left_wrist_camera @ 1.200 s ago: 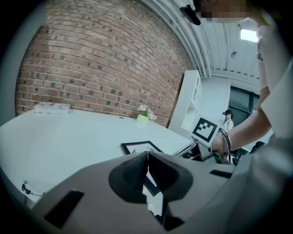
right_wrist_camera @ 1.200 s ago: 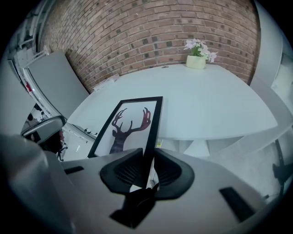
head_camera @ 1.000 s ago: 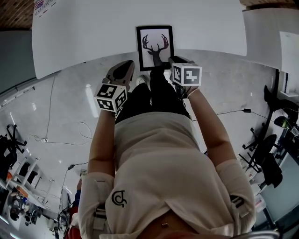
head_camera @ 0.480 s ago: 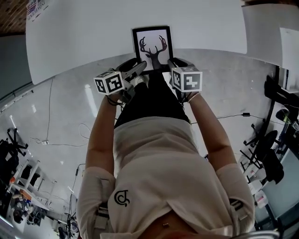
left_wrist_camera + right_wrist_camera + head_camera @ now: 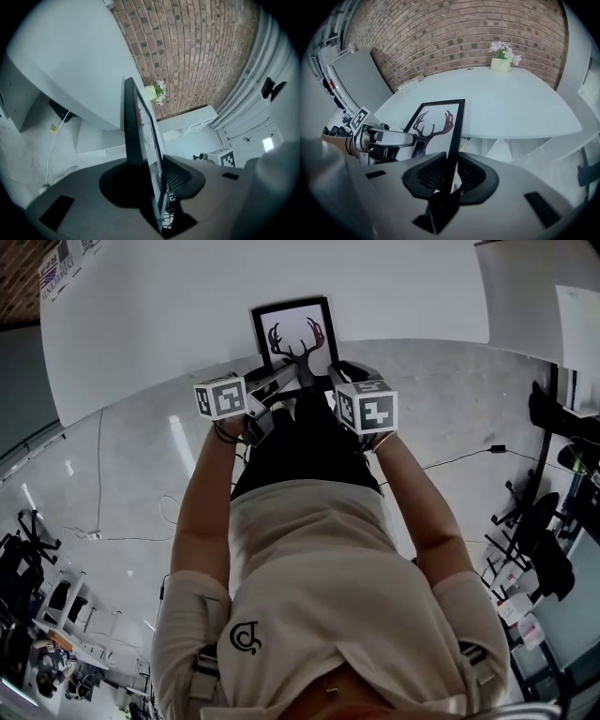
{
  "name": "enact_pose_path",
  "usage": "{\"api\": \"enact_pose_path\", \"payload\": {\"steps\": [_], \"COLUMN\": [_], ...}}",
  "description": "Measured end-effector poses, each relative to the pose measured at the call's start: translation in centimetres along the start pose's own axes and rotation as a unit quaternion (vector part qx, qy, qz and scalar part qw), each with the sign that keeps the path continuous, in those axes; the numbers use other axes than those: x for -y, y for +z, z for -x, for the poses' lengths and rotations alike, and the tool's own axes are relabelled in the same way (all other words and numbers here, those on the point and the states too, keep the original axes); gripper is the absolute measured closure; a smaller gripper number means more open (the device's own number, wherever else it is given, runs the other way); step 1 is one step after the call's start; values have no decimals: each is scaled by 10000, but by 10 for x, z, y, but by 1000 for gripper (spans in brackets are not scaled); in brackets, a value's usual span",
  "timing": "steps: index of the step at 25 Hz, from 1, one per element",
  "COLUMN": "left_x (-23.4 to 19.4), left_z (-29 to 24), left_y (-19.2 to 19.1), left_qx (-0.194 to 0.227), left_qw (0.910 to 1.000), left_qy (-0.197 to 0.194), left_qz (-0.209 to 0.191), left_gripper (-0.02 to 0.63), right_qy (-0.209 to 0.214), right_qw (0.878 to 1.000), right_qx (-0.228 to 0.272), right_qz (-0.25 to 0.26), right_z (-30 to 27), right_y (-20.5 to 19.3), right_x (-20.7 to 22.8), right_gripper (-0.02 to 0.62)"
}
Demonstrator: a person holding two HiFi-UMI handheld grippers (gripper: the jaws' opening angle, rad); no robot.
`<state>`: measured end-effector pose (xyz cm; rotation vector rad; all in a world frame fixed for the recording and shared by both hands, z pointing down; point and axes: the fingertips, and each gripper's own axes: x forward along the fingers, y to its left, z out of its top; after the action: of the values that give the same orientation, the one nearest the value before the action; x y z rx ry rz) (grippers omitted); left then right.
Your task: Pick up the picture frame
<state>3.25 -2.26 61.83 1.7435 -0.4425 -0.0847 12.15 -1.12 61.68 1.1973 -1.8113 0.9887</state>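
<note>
As both forearms [image 5: 202, 493] stretch forward, right gripper [image 5: 451, 176] fingers clamped on picture frame [image 5: 293, 334] edge, left gripper [image 5: 157, 180] fingers closing around it.

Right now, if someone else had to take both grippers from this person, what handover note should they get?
Right gripper: jaws shut on the picture frame at its near right corner.
Left gripper: jaws closing, the frame's near left corner between them, not yet clamped.
Frame: at the white table's near edge; whether it is clear of the surface I cannot tell.
Done: right grip made, left gripper placed.
Left: finish the left grip, lift with both.
</note>
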Motion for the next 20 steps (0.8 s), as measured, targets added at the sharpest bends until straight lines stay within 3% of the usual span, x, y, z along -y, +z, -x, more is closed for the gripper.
{"api": "enact_pose_path", "payload": {"steps": [6,11,20], "left_x": [1,1,10], "left_z": [-16,-18,-15], "left_y": [-6,-7,-4], "left_qx": [-129,-141,-198], "left_qw": [9999,9995,9993], "left_qy": [23,-72,-143], "left_qz": [84,286,283], "left_gripper": [514,539,572], "right_qy": [58,33,-147], "right_qw": [9999,10000,9994], "right_qx": [108,73,70], "right_qz": [-12,13,317], "right_z": [3,0,-1], "right_y": [1,-3,-1], "right_x": [0,2,2], "right_gripper": [512,512,493]}}
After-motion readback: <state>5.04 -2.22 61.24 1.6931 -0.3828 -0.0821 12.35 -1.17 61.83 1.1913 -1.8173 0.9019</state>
